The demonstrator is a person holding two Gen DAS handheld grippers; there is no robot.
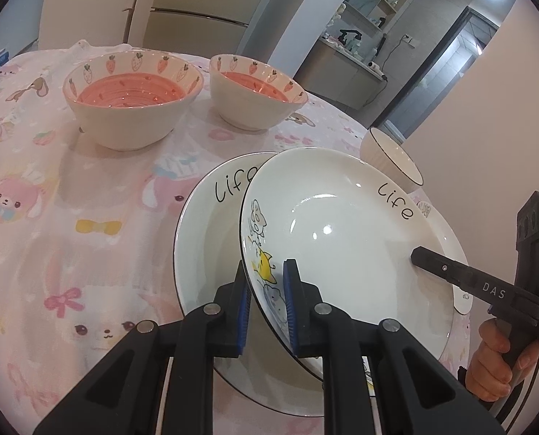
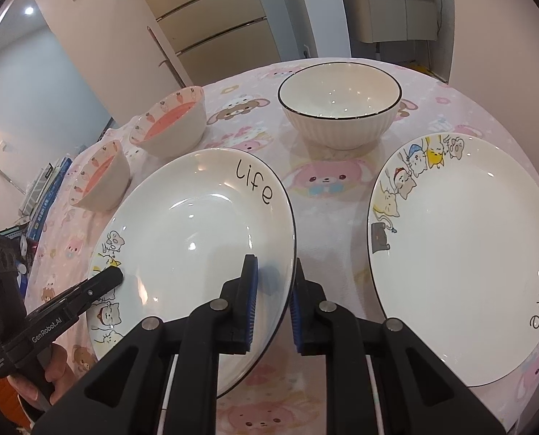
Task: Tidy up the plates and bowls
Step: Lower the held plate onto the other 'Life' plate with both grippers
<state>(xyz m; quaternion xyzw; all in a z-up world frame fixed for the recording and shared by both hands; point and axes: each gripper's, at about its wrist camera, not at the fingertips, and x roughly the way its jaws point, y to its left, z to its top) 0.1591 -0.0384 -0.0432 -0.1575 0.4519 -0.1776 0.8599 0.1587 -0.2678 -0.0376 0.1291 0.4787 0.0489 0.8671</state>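
**Both tongs gripping one plate over another**

I am holding the upper plate by two sides of its rim, tilted above a second plate that is lying on the table beneath it. My left tongs are clamping the rim at the cartoon animals, one blue pad on each face. My right tongs are pinching the opposite rim the same way. Both plates are showing the word "life" near the far edge. A third plate of the same pattern is lying flat to the right, apart from the one I am gripping. A white ribbed bowl with a dark rim is standing beyond the plates. Two strawberry bowls with pink insides are standing side by side farther left. Everything is resting on a pink cartoon tablecloth.
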